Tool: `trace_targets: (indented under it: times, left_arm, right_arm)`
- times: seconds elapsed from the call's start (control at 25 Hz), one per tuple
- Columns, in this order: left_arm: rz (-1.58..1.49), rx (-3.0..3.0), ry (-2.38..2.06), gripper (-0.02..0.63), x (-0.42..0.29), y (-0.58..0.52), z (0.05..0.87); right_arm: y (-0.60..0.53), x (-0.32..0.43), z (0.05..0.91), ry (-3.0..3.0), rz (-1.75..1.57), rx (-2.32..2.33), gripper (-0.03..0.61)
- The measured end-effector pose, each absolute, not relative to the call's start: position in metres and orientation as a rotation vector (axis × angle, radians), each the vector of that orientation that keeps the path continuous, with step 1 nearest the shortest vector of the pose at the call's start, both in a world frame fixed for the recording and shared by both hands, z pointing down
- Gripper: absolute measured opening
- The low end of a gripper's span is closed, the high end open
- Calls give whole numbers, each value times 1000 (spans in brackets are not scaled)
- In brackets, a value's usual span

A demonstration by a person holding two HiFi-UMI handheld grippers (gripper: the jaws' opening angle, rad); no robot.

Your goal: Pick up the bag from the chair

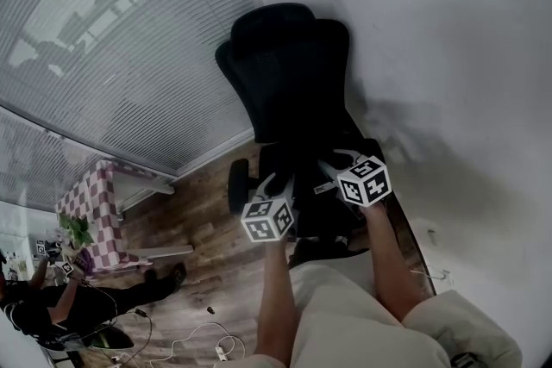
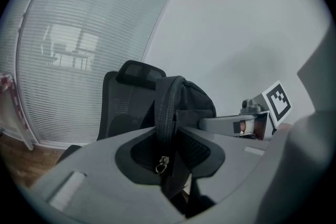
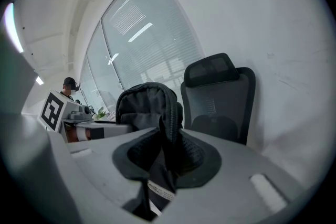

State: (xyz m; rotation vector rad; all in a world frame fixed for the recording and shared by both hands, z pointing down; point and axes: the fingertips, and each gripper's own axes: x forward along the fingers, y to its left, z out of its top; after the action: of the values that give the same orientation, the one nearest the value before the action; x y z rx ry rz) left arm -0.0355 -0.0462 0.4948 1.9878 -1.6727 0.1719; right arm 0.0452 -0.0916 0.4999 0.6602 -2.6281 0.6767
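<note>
A black bag (image 2: 185,101) is gripped from both sides in front of a black office chair (image 1: 289,73). My left gripper (image 2: 170,150) is shut on the bag's zippered edge, and the zip pull (image 2: 161,165) hangs between the pads. My right gripper (image 3: 165,155) is shut on another edge of the bag (image 3: 143,105), near a white label. In the head view the left gripper (image 1: 272,185) and right gripper (image 1: 335,165) flank the dark bag (image 1: 309,198) above the seat. Whether the bag still touches the seat is hidden.
The chair (image 3: 220,94) stands against a white wall (image 1: 448,56), with window blinds (image 1: 112,39) to its left. A pink checkered cabinet (image 1: 95,211) and a plant (image 1: 76,228) stand on the wooden floor. Cables (image 1: 203,339) and a crouching person (image 1: 34,306) are at lower left.
</note>
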Motion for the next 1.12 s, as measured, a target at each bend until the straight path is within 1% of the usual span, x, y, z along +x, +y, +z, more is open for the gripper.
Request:
trace_targets:
  times: [0.36, 0.84, 1.12]
  left_arm:
    - [157, 2020, -1633, 97, -27, -50, 488]
    - [151, 2013, -1635, 95, -42, -51, 500]
    - [136, 2031, -1620, 96, -42, -57, 490]
  right_arm:
    - [-96, 52, 491, -2623, 626, 653, 89]
    - [-96, 38, 503, -2618, 629, 663, 91]
    - [-101, 38, 491, -2614, 609, 684, 91]
